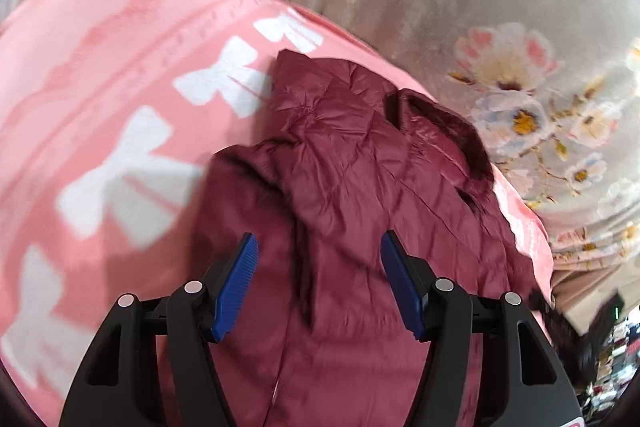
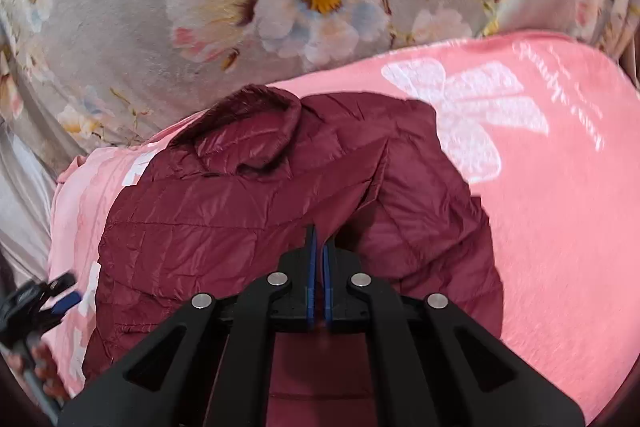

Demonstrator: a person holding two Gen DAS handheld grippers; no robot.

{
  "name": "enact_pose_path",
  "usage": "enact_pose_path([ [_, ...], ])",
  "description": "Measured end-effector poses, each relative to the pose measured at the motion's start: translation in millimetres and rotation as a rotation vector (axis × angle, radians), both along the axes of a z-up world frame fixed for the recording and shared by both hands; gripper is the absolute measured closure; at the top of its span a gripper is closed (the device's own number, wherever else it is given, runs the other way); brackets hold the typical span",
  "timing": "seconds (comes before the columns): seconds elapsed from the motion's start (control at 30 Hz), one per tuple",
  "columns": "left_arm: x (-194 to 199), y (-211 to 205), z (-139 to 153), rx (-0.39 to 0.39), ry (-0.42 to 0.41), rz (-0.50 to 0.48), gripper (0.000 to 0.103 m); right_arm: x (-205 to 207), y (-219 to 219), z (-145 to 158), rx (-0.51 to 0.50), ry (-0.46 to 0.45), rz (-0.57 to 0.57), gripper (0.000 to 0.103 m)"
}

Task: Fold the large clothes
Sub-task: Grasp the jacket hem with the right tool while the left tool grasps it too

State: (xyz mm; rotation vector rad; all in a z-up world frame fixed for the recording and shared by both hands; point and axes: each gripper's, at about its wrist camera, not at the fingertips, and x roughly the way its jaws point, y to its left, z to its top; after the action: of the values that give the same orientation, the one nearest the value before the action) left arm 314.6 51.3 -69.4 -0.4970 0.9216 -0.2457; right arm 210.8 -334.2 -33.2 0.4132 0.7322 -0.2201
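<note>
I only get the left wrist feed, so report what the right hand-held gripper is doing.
Observer: The right hand-held gripper is shut, apparently pinching a raised fold of the maroon puffer jacket.
Operator: Place my left one from there.
Observer: The left hand-held gripper shows low beside the jacket's edge, above the pink blanket.
Operator: Note anything else.
Observer: White script lettering runs beside a white bow print on the blanket.

home bedroom, floral bedsheet [image 2: 132,39], pink bow-print blanket [image 2: 560,187]

Maroon quilted jacket [image 2: 248,211], pink blanket [image 2: 560,219] with white bows, grey floral sheet [image 2: 132,39], blue tool pads [image 1: 240,279].
</note>
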Motion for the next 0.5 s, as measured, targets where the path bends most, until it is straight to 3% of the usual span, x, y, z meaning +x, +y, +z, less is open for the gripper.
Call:
enact_pose_path([
  [0.13,39,0,-27,-0.057,0.079,0.056,0.043,-4,-4,-11,0.007,0.018,-0.006,0.101],
  [0.2,49,3,-36,-0.046,0.098,0.088,0.043,-7,-7,-20,0.016,0.032,-0.011,0.101],
  [0.27,53,8,-42,-0.044,0.099,0.105,0.049,-9,-10,-28,0.025,0.046,-0.016,0.101],
  [0.37,60,12,-42,-0.013,0.090,0.117,0.074,-12,-12,-43,0.040,0.069,-0.019,0.101],
  [0.4,61,13,-42,0.001,0.087,0.116,0.089,-12,-12,-47,0.043,0.077,-0.019,0.101],
  [0.43,63,13,-42,0.015,0.085,0.114,0.098,-13,-11,-53,0.049,0.088,-0.015,0.101],
  [0.5,65,15,-43,0.028,0.085,0.117,0.101,-12,-8,-62,0.046,0.107,-0.010,0.101],
])
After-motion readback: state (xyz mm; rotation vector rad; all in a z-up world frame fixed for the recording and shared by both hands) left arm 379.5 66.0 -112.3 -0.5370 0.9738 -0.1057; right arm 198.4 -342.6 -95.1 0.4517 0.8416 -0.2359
